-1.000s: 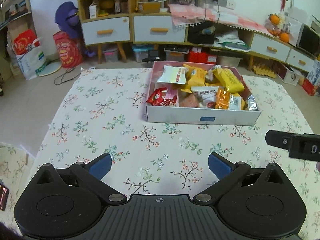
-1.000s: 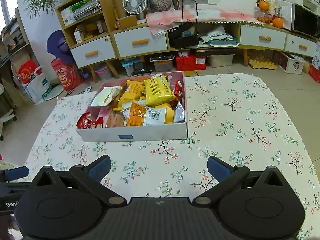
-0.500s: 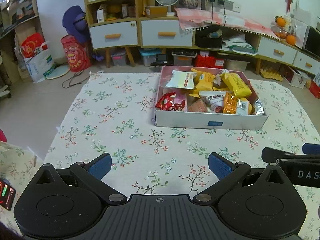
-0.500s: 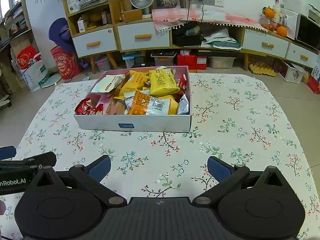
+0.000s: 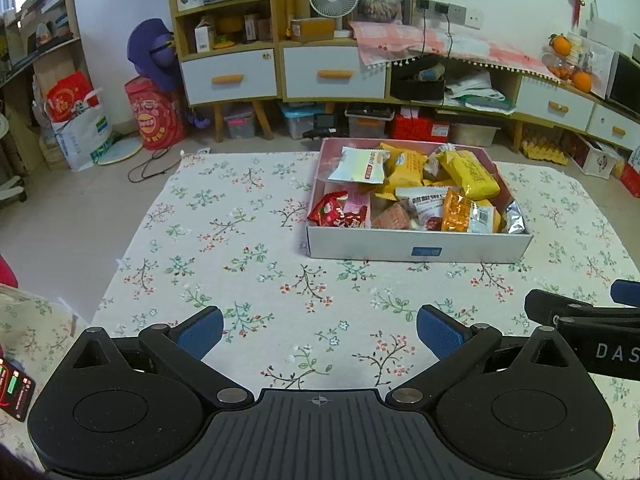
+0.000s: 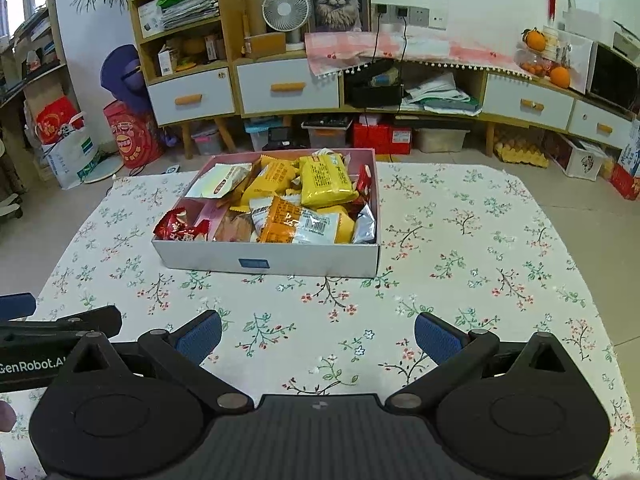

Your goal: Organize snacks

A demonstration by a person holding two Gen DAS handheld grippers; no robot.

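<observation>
- Snack packets sit heaped in one shallow white cardboard box with a pink lining [image 6: 266,258], which stands on the floral-print tablecloth [image 6: 460,248], toward its far side. No packet lies on the cloth outside the box in either view.
- By my count about ten packets show. There are three or four yellow ones, the large yellow pillow pack [image 6: 326,180] uppermost. With them are one orange foil packet [image 6: 280,220], one white-and-green packet [image 5: 362,166] at the far left and one red packet [image 5: 338,212] at the near left corner. One silver foil packet [image 6: 365,224] is at the near right, and one white packet with dark print and one pinkish-brown one are half buried. The pile hides any beneath.
- Left gripper [image 5: 319,330] hovers above the bare cloth short of the box. Its blue-padded jaws are spread wide and hold nothing.
- Right gripper [image 6: 318,338] hangs level beside it in the same state, gaping and empty.
- Step, as I judge it: both tools are idle, well back from the box. The scene fits either snacks already gathered in the box or a jumbled box awaiting sorting. The pictures do not settle which, so no next move can be named.
</observation>
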